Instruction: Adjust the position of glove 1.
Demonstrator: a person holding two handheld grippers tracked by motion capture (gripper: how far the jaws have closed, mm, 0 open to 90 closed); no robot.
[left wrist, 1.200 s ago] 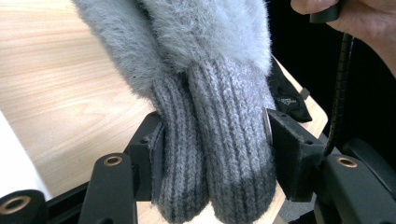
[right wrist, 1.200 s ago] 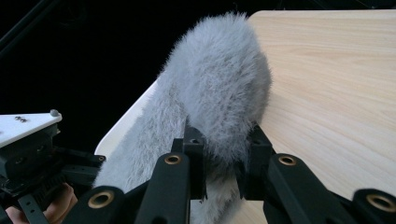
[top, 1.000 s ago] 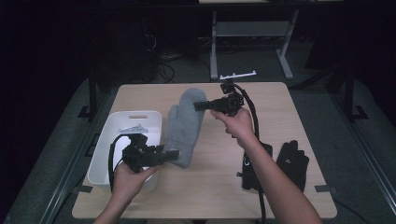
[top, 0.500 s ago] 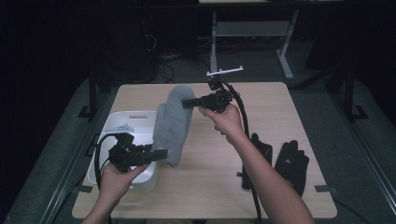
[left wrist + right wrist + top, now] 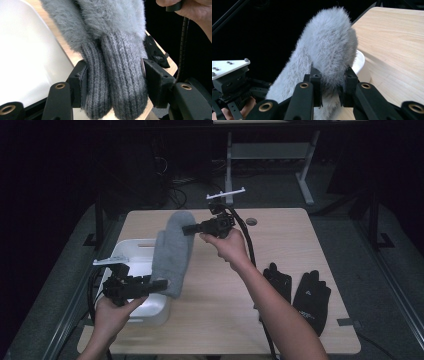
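High view: a soft, light, floppy grey mitten (image 5: 172, 251) is held stretched, the left gripper (image 5: 159, 284) clamped on its ribbed cuff (image 5: 115, 82), the right gripper (image 5: 189, 228) pinching its fuzzy tip.

Left claw (image 5: 159, 284) lower left of frame, jaws clamped on grey mitten (image 5: 172, 252) cuff. Right claw (image 5: 188, 228) upper centre, raised, jaws pinching mitten's fuzzy tip; right forearm stretched diagonally from bottom.

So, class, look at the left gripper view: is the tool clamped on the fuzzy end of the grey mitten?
No, the left tool grips the ribbed knit cuff of the grey mitten.
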